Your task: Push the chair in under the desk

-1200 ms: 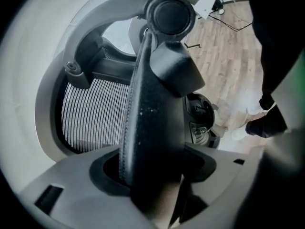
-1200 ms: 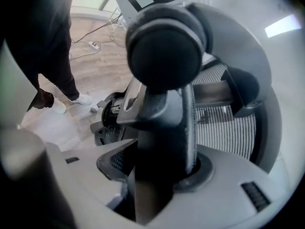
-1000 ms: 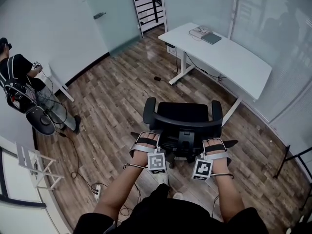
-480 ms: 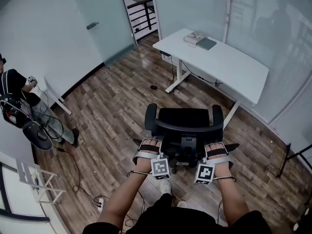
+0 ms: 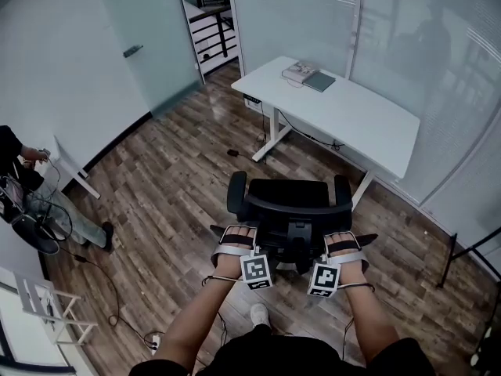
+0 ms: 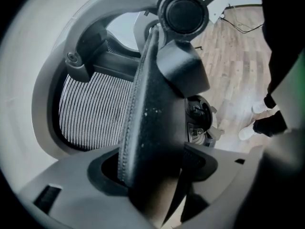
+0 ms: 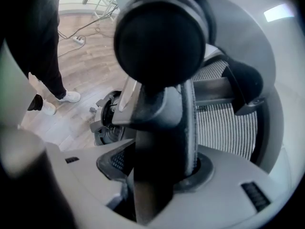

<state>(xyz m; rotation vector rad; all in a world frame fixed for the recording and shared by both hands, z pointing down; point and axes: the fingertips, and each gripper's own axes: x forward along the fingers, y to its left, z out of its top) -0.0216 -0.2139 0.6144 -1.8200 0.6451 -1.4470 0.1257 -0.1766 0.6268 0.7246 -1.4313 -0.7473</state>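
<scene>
A black office chair (image 5: 288, 198) stands on the wood floor, its seat facing the white desk (image 5: 352, 116) a short way ahead. My left gripper (image 5: 237, 240) clamps the left edge of the backrest and my right gripper (image 5: 343, 245) the right edge. In the left gripper view, the black backrest frame (image 6: 152, 109) fills the gap of the left gripper (image 6: 152, 171), with mesh (image 6: 90, 109) beside it. The right gripper view shows the right gripper (image 7: 157, 171) closed on the frame (image 7: 167, 123) in the same way.
A book and a pad (image 5: 309, 74) lie on the desk's far end. A seated person (image 5: 23, 186) is at the left wall. Cables and a power strip (image 5: 153, 339) lie on the floor behind left. Glass walls run behind the desk. A black stand (image 5: 462, 249) is at right.
The chair has rolled forward toward the desk with both grippers still on its backrest. The desk now sits closer to the chair, and the person at left has slid toward the frame's edge.
</scene>
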